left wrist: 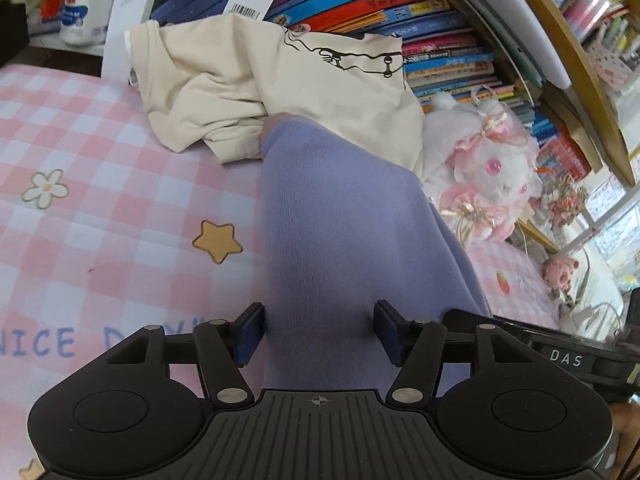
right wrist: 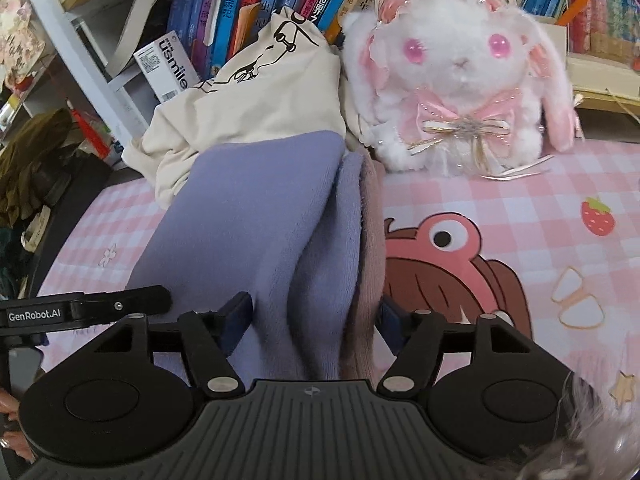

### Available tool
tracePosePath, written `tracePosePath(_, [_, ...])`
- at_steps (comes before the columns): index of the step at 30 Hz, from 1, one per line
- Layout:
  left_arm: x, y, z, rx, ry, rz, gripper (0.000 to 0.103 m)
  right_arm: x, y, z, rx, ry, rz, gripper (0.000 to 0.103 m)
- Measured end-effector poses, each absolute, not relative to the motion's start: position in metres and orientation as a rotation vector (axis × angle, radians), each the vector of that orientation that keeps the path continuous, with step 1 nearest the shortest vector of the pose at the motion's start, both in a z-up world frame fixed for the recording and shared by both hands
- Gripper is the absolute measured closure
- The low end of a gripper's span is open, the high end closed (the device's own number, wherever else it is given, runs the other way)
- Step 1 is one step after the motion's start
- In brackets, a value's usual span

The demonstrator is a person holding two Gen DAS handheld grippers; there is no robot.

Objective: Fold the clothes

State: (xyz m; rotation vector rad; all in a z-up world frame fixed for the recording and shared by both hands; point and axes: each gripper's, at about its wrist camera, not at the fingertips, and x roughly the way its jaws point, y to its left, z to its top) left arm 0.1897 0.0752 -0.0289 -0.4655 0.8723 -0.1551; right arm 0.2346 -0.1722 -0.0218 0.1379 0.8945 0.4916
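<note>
A pink checked bed cover (left wrist: 100, 208) printed with stars, flowers and a cartoon face fills the lower part of both views. Behind it, from ten to two o'clock, runs a row of books (right wrist: 256, 8) on a shelf. On the cover lies a purple garment (left wrist: 344, 240), folded into a long thick strip that runs from six o'clock toward twelve; in the right wrist view its layered edges (right wrist: 344, 232) show a pinkish lining. At its far end, around eleven o'clock, a cream garment (left wrist: 248, 80) with a black line drawing lies crumpled against the books. A white and pink plush rabbit (right wrist: 460, 80) sits at one o'clock, just beside the clothes. The left gripper (left wrist: 318, 330) has its fingers wide, the purple strip between them, the pads seemingly not pressing. The right gripper (right wrist: 316, 316) likewise straddles the folded strip, fingers spread, grip unclear.
</note>
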Motion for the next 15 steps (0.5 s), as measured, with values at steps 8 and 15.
tracePosePath(8, [0.147,0.062,-0.014,-0.375,0.844,-0.116,0.042,0.193,-0.185,-0.013,0.07,0.869,0.482,0.034])
tracePosePath(15, [0.103,0.038,-0.01,-0.293,0.821,-0.065,0.037,0.15,-0.192,-0.012,0.01,0.847,0.463,0.029])
